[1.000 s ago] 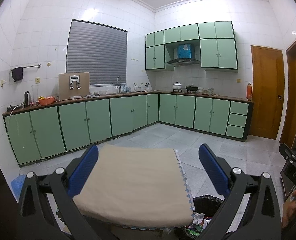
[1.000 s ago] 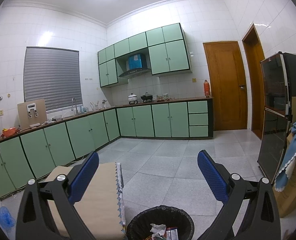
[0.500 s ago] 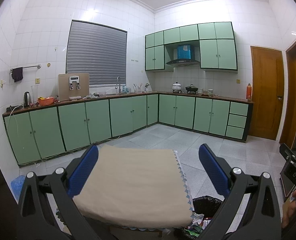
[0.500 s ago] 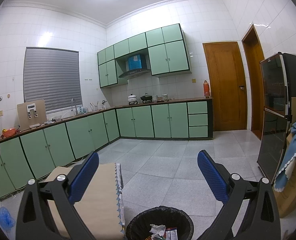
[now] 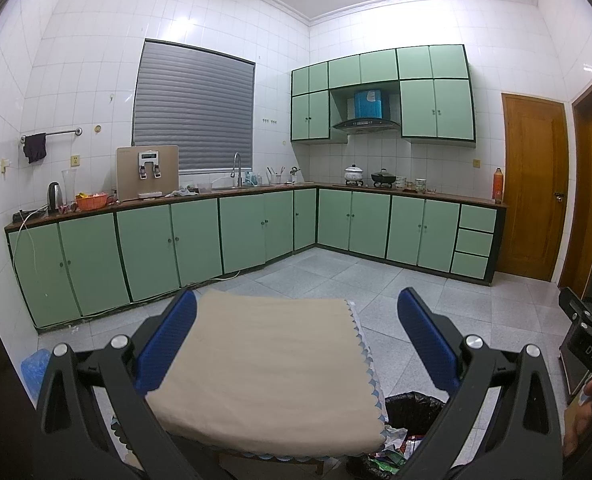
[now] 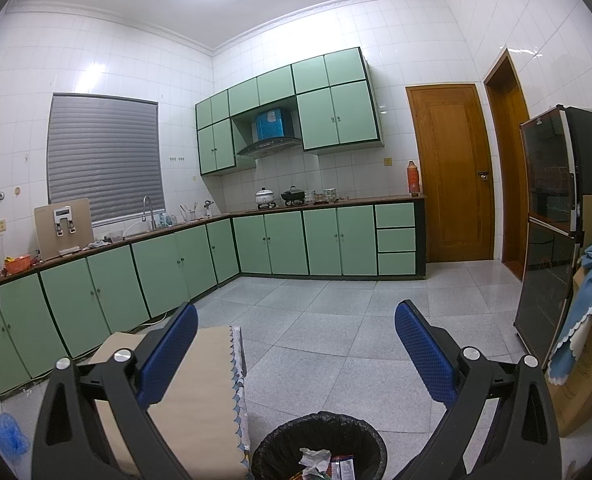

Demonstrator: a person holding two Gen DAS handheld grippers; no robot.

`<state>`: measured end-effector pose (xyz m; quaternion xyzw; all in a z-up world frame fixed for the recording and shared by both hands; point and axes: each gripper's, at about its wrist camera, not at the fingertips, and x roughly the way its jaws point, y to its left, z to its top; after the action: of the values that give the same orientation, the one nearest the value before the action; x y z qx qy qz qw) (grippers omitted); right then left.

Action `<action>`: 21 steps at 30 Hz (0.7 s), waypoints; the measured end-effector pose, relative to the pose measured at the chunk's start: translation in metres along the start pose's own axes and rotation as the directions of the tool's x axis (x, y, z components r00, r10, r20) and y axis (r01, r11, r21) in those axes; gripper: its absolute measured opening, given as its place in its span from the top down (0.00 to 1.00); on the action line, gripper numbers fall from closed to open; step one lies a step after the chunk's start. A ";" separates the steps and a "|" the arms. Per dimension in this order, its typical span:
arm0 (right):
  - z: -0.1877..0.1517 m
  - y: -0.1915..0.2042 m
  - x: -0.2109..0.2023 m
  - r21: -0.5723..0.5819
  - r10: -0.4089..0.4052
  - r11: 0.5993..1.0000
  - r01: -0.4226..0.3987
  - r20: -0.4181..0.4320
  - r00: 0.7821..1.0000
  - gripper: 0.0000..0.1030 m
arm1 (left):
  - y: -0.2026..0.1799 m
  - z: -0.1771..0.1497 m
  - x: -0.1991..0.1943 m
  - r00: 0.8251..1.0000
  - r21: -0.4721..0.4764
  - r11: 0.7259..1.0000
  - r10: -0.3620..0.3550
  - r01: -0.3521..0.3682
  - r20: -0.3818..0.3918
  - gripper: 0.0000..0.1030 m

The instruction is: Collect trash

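1. Your trash bin (image 6: 320, 446), lined with a black bag, sits on the floor at the bottom of the right wrist view, between the two blue fingers of your right gripper (image 6: 296, 356). Crumpled paper (image 6: 314, 460) and coloured wrappers lie inside it.
2. In the left wrist view the same bin (image 5: 414, 404) shows only partly, just beyond the right-hand edge of the table.
3. Your right gripper's fingers stand wide apart with nothing between them, hanging above the bin's rim.
4. Your left gripper (image 5: 296, 344) also has its fingers spread wide and holds nothing; they frame the table from above.
5. The small table (image 5: 264, 364) carries a beige cloth with a scalloped blue-and-white border. Its right edge runs just beside the bin; whether they touch, you cannot tell.
6. The grey tiled floor (image 6: 316, 320) stretches open beyond the bin toward the cabinets.
7. Green base cabinets (image 5: 168, 248) line the left and far walls in an L, closing that side of the room.
8. On your right a dark glass-fronted cabinet (image 6: 552, 232) and a cardboard box draped in blue cloth (image 6: 588, 316) stand near the bin's side.
9. A wooden door (image 6: 452, 176) stands shut at the far right.
10. A blue plastic bag (image 6: 8, 436) lies on the floor by the left cabinets.
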<state>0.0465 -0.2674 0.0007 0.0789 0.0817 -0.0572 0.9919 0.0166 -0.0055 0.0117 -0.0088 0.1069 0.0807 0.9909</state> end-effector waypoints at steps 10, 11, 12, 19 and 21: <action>-0.001 -0.002 0.000 -0.001 0.000 1.000 0.000 -0.001 1.000 0.06 | -0.001 -0.002 0.000 1.000 0.000 1.000 0.000 0.000 -0.001 0.05; -0.001 -0.003 -0.001 -0.001 0.000 1.000 0.000 0.000 1.000 0.06 | -0.001 -0.002 0.000 1.000 0.000 1.000 0.000 0.000 -0.002 0.05; -0.001 -0.002 -0.001 0.000 0.000 1.000 0.000 0.000 1.000 0.06 | -0.001 -0.003 0.000 1.000 0.000 1.000 -0.001 0.001 -0.002 0.05; -0.002 -0.008 0.000 0.000 0.000 1.000 0.000 -0.003 1.000 0.06 | -0.002 -0.005 0.001 1.000 -0.012 1.000 -0.007 0.007 -0.007 0.05; -0.002 -0.010 0.000 0.002 -0.003 1.000 0.003 -0.002 1.000 0.06 | -0.003 -0.005 0.002 1.000 -0.013 1.000 -0.009 0.008 -0.010 0.05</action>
<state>0.0446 -0.2772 -0.0030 0.0798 0.0826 -0.0585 0.9917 0.0180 -0.0078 0.0060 -0.0160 0.1115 0.0772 0.9906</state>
